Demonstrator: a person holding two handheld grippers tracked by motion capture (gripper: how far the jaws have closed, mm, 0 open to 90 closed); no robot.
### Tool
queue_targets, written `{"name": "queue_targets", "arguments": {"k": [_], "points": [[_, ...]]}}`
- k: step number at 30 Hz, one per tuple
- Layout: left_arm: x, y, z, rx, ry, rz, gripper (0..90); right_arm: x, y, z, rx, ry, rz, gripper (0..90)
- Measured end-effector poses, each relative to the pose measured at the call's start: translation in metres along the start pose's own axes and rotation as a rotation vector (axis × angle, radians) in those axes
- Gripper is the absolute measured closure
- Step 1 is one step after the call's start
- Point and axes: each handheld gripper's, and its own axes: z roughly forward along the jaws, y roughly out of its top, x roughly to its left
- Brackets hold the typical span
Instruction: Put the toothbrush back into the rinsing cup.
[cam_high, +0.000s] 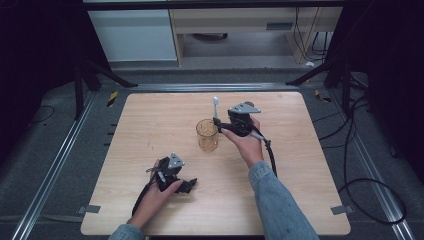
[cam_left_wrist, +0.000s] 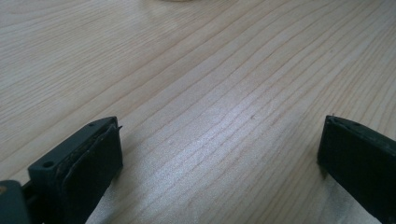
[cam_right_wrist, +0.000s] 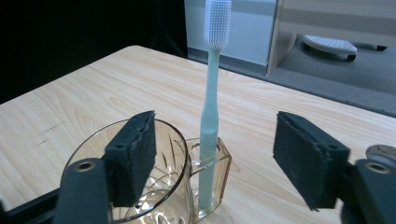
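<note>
Pale wood bench (cam_high: 150, 120) under us; our right tool (cam_right_wrist: 215, 154) stands open, gripping nothing, the toothbrush (cam_right_wrist: 211, 93) upright between its jaws in the amber cup's (cam_right_wrist: 154, 186) side slot. Clipping it could topple both.

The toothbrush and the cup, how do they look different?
The toothbrush is thin, tall and pale green with a white bristle head; the cup is wide, low and clear amber with cut patterns. The toothbrush stands upright and rises far above the cup's rim, in a small slot on the side of the cup, while the cup sits flat on the table. What they share: neither is touched by the open right gripper.
</note>
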Motion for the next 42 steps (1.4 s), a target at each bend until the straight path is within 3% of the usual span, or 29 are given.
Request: {"name": "queue_targets", "arguments": {"k": [8,17,29,42], "points": [[0.0,0.0,0.0,0.001,0.0,-0.001,0.0,0.002,0.002,-0.011,0.1,0.015,-0.016,15.2],[0.0,0.0,0.0,0.001,0.0,-0.001,0.0,0.003,0.009,-0.028,0.172,0.013,-0.025,9.2],[0.0,0.0,0.0,0.0,0.0,-0.001,0.0,-0.005,0.005,-0.059,0.235,-0.01,-0.069,6.6],[0.0,0.0,0.0,0.0,0.0,-0.001,0.0,-0.017,-0.013,-0.092,0.261,-0.054,-0.083,8.1]]}}
